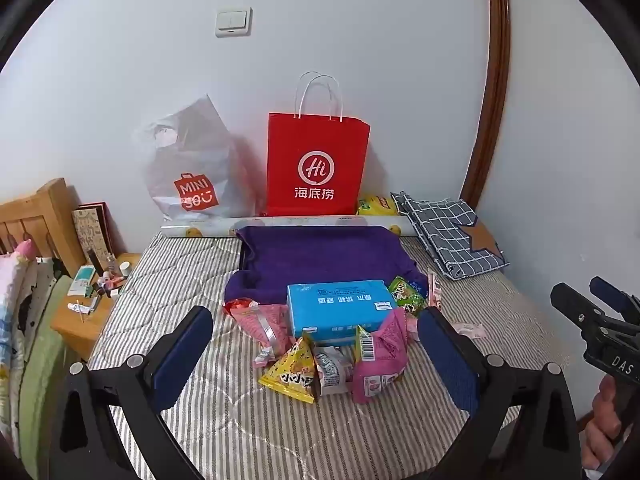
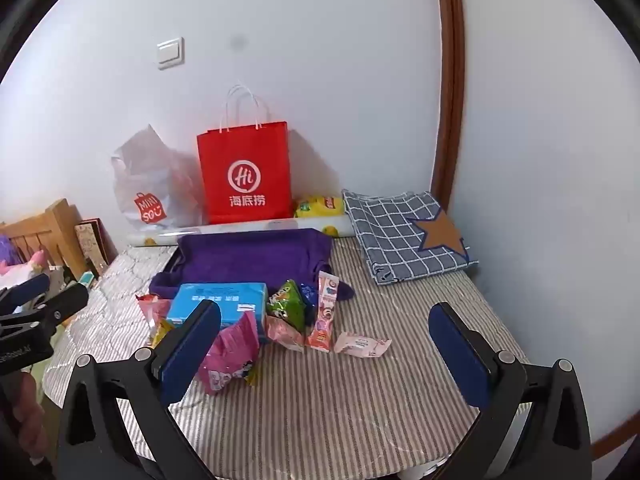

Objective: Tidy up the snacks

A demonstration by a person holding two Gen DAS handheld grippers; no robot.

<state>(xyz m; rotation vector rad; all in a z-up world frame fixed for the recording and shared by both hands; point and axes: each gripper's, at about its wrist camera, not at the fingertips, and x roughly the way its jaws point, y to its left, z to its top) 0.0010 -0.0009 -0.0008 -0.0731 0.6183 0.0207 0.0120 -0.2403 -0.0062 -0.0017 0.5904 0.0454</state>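
Both grippers are hanging wide open and holding nothing: the left gripper [image 1: 316, 356] at the bottom of its frame, the right gripper [image 2: 324, 348] likewise. Between and beyond them, a pile of snacks [image 1: 340, 344] is lying at the centre of a striped mattress [image 1: 240, 432], gathered around a blue box [image 1: 340, 310] that is sitting against a purple cloth [image 1: 320, 256]. A red paper bag [image 1: 318, 168] and a white plastic bag [image 1: 188, 168] are leaning on the white wall [image 1: 360, 20] at upper centre. A checked cloth [image 2: 400, 232] is resting at right, by a brown door frame [image 2: 452, 80]. A wooden nightstand [image 1: 80, 320] is standing at left.
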